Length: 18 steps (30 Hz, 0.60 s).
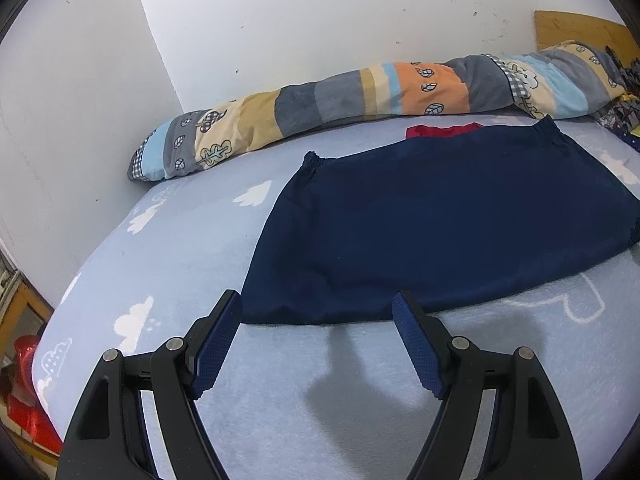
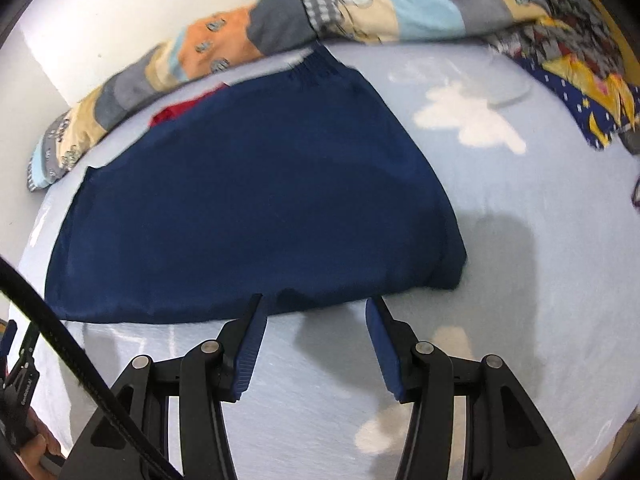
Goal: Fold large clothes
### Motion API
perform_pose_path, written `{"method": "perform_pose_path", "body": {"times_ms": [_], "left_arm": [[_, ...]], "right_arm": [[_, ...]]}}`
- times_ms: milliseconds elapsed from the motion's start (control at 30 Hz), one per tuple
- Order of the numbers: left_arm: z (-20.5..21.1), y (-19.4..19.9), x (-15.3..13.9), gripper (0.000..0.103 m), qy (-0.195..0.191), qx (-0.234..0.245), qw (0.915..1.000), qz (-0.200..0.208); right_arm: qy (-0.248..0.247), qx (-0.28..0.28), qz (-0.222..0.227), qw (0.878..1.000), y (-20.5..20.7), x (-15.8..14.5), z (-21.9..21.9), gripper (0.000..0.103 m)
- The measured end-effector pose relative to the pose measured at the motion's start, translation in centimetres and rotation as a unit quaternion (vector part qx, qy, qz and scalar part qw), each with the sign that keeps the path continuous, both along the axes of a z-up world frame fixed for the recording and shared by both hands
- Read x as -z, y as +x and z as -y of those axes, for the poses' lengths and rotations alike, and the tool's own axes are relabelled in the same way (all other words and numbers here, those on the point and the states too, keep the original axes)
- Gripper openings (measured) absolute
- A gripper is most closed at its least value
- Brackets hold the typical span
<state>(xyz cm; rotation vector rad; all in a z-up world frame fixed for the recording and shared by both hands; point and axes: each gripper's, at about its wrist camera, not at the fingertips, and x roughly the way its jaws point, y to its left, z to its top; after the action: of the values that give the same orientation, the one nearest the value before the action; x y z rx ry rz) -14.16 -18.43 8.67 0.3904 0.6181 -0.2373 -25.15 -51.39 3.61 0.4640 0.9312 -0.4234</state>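
Note:
A navy blue garment (image 1: 440, 220) with an elastic waistband lies flat, folded over, on the light blue bed sheet (image 1: 180, 248). It also shows in the right wrist view (image 2: 256, 200). My left gripper (image 1: 318, 304) is open and empty, just above the garment's near edge at its left corner. My right gripper (image 2: 316, 306) is open and empty, just in front of the garment's near edge toward its right corner. A red cloth (image 1: 440, 131) peeks out behind the garment's far edge.
A long patchwork bolster pillow (image 1: 340, 104) lies along the white wall (image 1: 320, 20) behind the garment. A patterned quilt (image 2: 568, 52) is bunched at the far right. A wooden headboard (image 1: 580, 32) stands at the back right. Red objects (image 1: 28, 400) sit beside the bed's left edge.

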Motion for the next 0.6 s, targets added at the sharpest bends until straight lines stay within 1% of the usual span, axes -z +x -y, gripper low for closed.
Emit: {"method": "perform_pose_path", "body": {"times_ms": [233, 533, 600], "left_arm": [[0.8, -0.8, 0.1, 0.077, 0.021, 0.014, 0.9996, 0.014], [1.1, -0.9, 0.2, 0.077, 0.029, 0.017, 0.9993, 0.017], [1.3, -1.0, 0.2, 0.077, 0.031, 0.019, 0.9992, 0.018]], "right_arm": [[-0.042, -0.03, -0.014, 0.999, 1.7, 0.4, -2.0, 0.055], [-0.033, -0.035, -0.029, 0.998, 2.3, 1.6, -1.6, 0.056], [-0.032, -0.037, -0.033, 0.998, 2.4, 1.8, -1.6, 0.057]]}}
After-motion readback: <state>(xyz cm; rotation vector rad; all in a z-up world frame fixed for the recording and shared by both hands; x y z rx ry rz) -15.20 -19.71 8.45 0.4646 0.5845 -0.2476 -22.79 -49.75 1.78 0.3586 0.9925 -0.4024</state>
